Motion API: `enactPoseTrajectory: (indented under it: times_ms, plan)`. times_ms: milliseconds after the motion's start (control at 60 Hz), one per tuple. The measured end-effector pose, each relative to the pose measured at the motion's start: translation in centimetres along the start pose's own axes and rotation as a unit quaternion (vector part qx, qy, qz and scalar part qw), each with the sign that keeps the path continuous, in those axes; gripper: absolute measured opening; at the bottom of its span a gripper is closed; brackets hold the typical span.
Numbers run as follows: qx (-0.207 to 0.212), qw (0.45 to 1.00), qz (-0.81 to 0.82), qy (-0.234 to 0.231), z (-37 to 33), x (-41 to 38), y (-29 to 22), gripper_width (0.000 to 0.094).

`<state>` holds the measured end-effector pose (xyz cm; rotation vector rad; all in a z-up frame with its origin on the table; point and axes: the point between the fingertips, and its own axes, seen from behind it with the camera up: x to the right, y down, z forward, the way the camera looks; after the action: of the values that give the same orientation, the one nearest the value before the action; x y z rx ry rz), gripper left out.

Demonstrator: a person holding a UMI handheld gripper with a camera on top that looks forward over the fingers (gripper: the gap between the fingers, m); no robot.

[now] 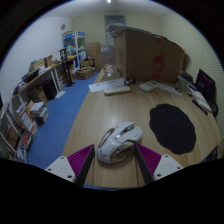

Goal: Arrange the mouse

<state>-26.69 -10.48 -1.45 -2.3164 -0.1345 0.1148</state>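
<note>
mouse (119,143) on table (100,115), round mat (173,127) right

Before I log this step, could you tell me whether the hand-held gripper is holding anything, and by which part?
Nothing is held. The hand-held gripper is open; the mouse rests on the table between its fingers, with a gap at either side.
</note>
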Motion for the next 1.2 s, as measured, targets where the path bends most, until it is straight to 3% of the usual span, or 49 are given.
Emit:
enactPoseTrajectory:
  times_ms: [183, 217, 283, 350, 383, 400, 417, 433, 500, 667, 750, 833, 917, 1100, 1117, 1133, 1200]
  plan:
    - [0.034, 0.999, -0.001, 0.010, 3.6, -0.4, -3.2, 0.0857]
    - [0.041, 0.999, -0.001, 0.012, 4.0, -0.5, -3.7, 0.0819]
    - [0.054, 0.998, 0.001, 0.020, 4.5, -0.4, -3.9, 0.0556]
    - [0.054, 0.998, -0.001, 0.022, 4.5, -0.5, -3.9, 0.0511]
    - [0.042, 0.999, 0.000, 0.020, 4.5, -0.5, -3.8, 0.0515]
    - [0.035, 0.999, 0.002, 0.017, 4.5, -0.6, -3.7, 0.0467]
    - [0.028, 1.000, 0.003, 0.014, 4.6, -0.6, -3.6, 0.0486]
    - [0.023, 1.000, 0.004, 0.010, 4.5, -0.6, -3.7, 0.0434]
    - [0.006, 1.000, 0.007, -0.007, 4.0, -0.9, -4.0, 0.0398]
    - [0.118, 0.993, -0.002, -0.006, -1.4, 3.4, -15.0, 0.0397]
    - [0.148, 0.989, 0.014, 0.011, -2.5, 8.8, -18.9, 0.0394]
    - [0.131, 0.991, 0.005, 0.039, -1.1, 14.9, -18.1, 0.0392]
    - [0.087, 0.995, 0.014, 0.047, 1.4, 18.8, -14.4, 0.0393]
    - [0.020, 0.999, 0.012, 0.033, 5.2, 20.4, -7.2, 0.0414]
    - [0.011, 0.999, 0.011, 0.034, 5.5, 20.5, -6.5, 0.0486]
    - [0.005, 0.999, 0.009, 0.033, 5.7, 20.6, -5.9, 0.0444]
    - [0.028, 0.999, 0.012, 0.030, 5.9, 20.5, -6.4, 0.0476]
